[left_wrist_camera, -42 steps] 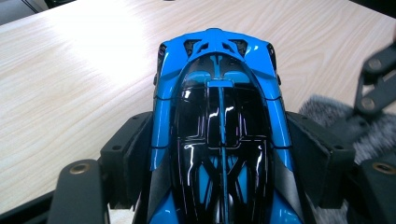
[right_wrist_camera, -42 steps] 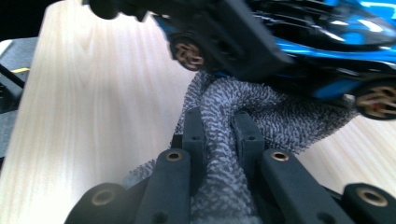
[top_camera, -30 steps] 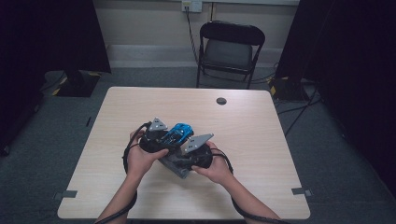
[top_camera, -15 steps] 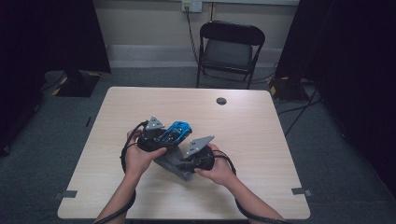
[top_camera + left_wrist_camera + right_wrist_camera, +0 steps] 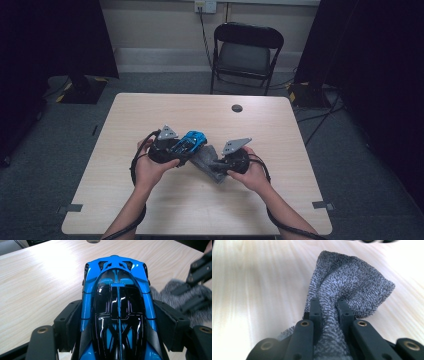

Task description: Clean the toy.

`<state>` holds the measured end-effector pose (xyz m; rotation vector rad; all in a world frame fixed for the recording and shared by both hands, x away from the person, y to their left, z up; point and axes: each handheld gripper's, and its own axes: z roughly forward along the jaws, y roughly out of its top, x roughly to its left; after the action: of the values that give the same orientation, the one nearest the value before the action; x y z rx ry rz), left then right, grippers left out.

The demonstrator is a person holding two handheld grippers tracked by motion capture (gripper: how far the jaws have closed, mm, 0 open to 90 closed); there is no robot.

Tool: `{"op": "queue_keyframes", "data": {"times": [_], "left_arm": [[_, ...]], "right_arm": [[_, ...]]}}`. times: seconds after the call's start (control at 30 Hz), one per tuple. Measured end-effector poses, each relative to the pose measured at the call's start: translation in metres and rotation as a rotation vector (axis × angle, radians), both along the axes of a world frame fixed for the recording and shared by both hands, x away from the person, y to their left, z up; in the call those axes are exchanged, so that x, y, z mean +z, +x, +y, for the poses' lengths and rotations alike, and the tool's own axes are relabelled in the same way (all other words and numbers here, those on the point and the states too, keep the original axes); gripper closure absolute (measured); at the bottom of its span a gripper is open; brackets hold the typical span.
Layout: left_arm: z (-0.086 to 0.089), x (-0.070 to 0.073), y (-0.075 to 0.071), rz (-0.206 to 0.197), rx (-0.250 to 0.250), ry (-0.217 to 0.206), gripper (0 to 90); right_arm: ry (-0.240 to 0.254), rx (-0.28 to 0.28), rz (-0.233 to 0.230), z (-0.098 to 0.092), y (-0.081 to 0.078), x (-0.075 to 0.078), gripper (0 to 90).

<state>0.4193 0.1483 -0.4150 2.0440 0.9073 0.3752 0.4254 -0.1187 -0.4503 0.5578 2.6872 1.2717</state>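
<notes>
Dim surroundings, glare, blurred edges

Ahead of you, a black folding chair (image 5: 246, 50) stands beyond the pale wooden worktop (image 5: 150, 115); near the far edge sits a dark round grommet (image 5: 237, 108).

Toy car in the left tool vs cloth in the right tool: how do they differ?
The toy car is glossy blue and black; the cloth is matte speckled grey. The car is rigid and keeps its shape between widely spaced jaws of the left tool; the cloth is soft, pinched into a narrow waist by the nearly closed jaws of the right tool, fanning out beyond them. Shared: each is gripped in one tool over the table.
</notes>
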Motion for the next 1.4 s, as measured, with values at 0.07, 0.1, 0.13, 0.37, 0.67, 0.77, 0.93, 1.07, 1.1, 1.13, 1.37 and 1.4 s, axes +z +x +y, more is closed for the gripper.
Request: {"op": "queue_keyframes", "data": {"times": [0.07, 0.1, 0.13, 0.37, 0.67, 0.77, 0.93, 1.07, 1.1, 1.13, 1.37, 1.4], "left_arm": [[-0.001, 0.000, 0.000, 0.001, -0.001, 0.005, 27.9], [-0.002, 0.000, 0.000, 0.003, -0.005, 0.003, 27.9], [-0.002, 0.000, 0.000, 0.003, -0.005, 0.003, 27.9], [-0.011, 0.001, -0.001, 0.002, -0.031, 0.003, 27.8], [-0.015, -0.001, 0.005, 0.017, -0.039, -0.005, 27.9], [-0.018, -0.003, 0.007, 0.021, -0.043, 0.001, 27.9], [-0.022, -0.005, 0.012, 0.030, -0.045, 0.007, 27.9], [-0.025, -0.006, 0.014, 0.038, -0.041, 0.000, 27.9], [-0.026, -0.006, 0.014, 0.041, -0.038, 0.000, 27.9], [-0.026, -0.006, 0.015, 0.040, -0.040, 0.000, 27.9], [-0.028, -0.009, 0.018, 0.049, -0.023, -0.030, 27.9], [-0.028, -0.009, 0.018, 0.049, -0.023, -0.030, 27.9]], "right_arm": [[0.001, -0.021, -0.005, -0.005, 0.003, 0.002, 78.0], [0.000, -0.035, -0.007, -0.008, 0.004, 0.003, 78.0], [0.000, -0.048, -0.010, -0.010, 0.006, 0.004, 78.0], [0.028, -0.100, -0.013, -0.016, 0.016, 0.011, 77.9], [0.057, -0.045, -0.034, 0.001, 0.012, 0.016, 77.9], [0.062, -0.034, -0.032, 0.002, 0.011, 0.014, 78.0], [0.061, -0.001, -0.033, 0.007, 0.007, 0.010, 77.9], [0.077, 0.040, -0.030, 0.013, 0.000, 0.007, 77.9], [0.079, 0.050, -0.029, 0.015, -0.001, 0.006, 77.9], [0.079, 0.057, -0.030, 0.017, -0.003, 0.006, 77.9], [0.093, 0.115, -0.023, 0.031, -0.012, 0.002, 78.0], [0.093, 0.115, -0.023, 0.031, -0.012, 0.002, 78.0]]}}
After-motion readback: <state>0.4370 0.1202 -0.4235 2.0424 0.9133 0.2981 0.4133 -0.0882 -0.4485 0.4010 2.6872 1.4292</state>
